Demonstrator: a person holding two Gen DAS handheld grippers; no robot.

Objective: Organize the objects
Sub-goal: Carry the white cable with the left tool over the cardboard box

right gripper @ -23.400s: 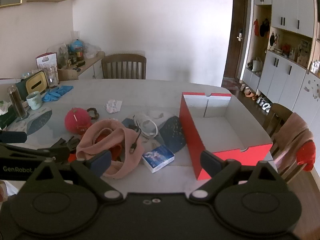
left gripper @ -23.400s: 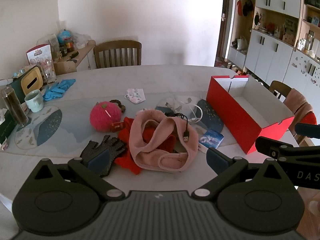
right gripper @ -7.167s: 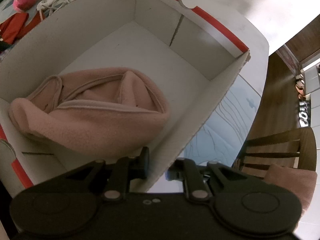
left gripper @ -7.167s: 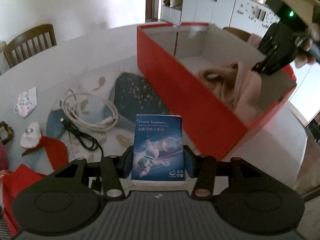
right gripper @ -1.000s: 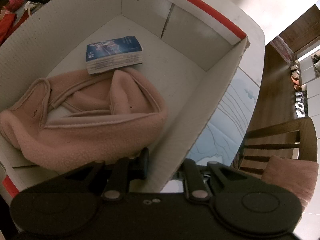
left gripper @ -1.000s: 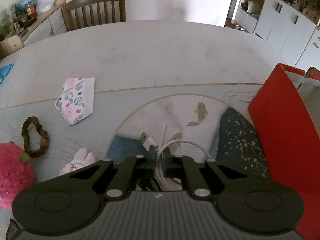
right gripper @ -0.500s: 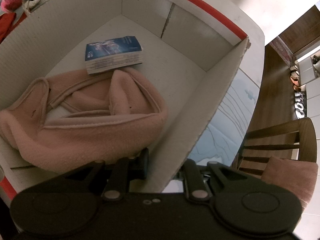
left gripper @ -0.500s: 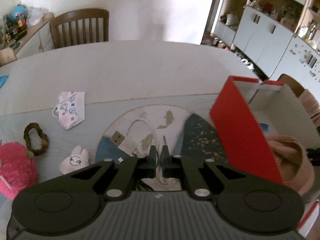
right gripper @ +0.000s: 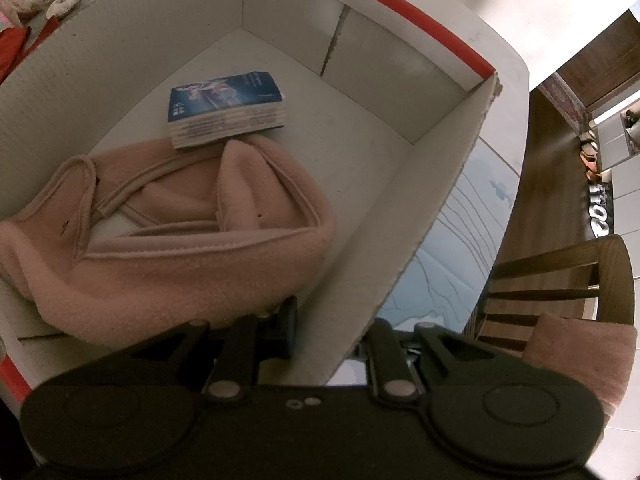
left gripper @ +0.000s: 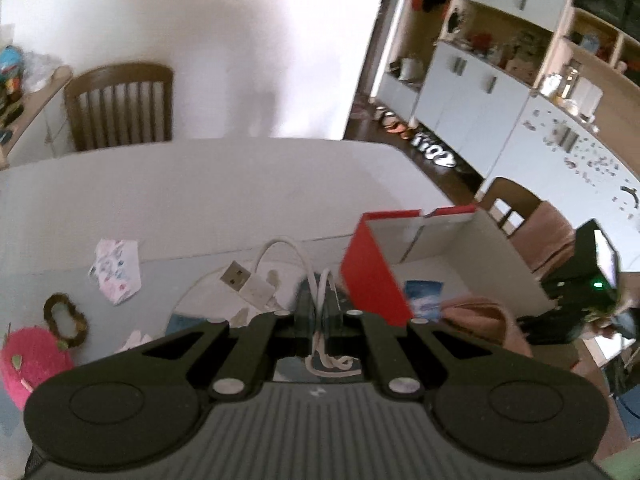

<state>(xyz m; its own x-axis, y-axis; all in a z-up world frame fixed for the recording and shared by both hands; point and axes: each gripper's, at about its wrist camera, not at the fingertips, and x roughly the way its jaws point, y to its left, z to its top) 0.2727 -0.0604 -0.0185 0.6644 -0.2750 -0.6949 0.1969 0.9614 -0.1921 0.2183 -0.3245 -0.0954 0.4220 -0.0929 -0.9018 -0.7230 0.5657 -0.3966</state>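
Left tool pinches the white cable, carrying it; right tool clamps the red box wall. Next: release cable inside.

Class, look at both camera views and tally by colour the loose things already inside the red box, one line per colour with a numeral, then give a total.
Pink: 1, the fleece hat
Blue: 1, the tissue pack
Total: 2 inside the red box
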